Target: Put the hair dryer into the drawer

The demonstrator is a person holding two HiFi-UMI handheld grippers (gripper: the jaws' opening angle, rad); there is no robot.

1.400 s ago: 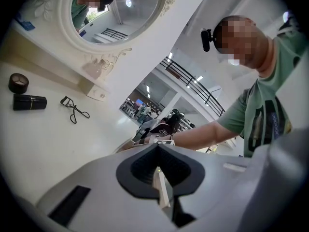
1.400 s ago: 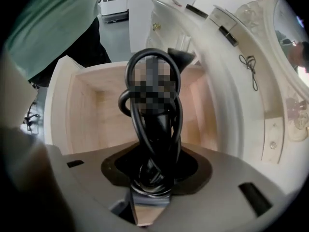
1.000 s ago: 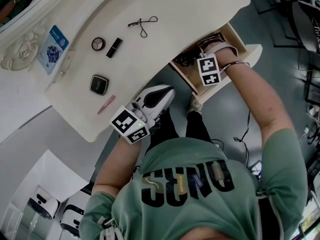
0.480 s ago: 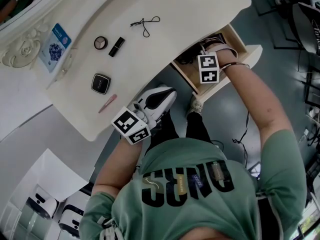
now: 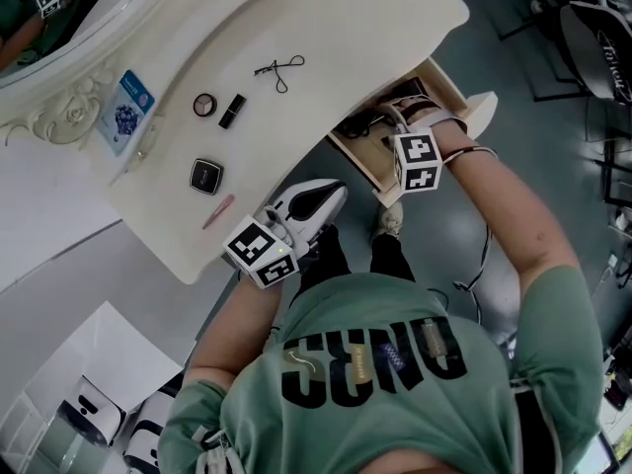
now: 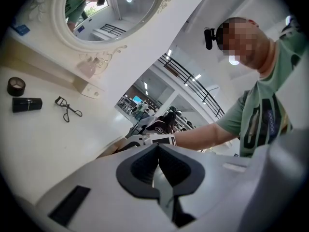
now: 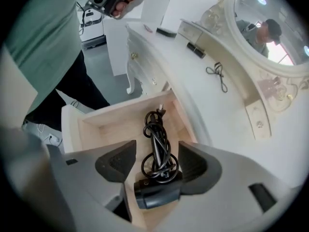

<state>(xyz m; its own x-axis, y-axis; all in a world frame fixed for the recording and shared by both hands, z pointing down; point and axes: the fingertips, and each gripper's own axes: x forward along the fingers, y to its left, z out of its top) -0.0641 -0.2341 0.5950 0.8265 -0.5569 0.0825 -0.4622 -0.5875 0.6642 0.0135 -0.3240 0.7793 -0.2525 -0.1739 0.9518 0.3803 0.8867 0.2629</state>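
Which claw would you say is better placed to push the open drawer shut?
The right. The right claw hangs open over the open drawer, with the hair dryer lying inside. The left claw is shut and empty beside the table, away from the drawer.

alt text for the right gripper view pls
A black hair dryer with its coiled cord lies in an open wooden drawer, seen between the right gripper's open fingers. A white dressing table runs alongside.

Hair dryer — only a dark end and coiled cord show, the rest behind the right gripper.
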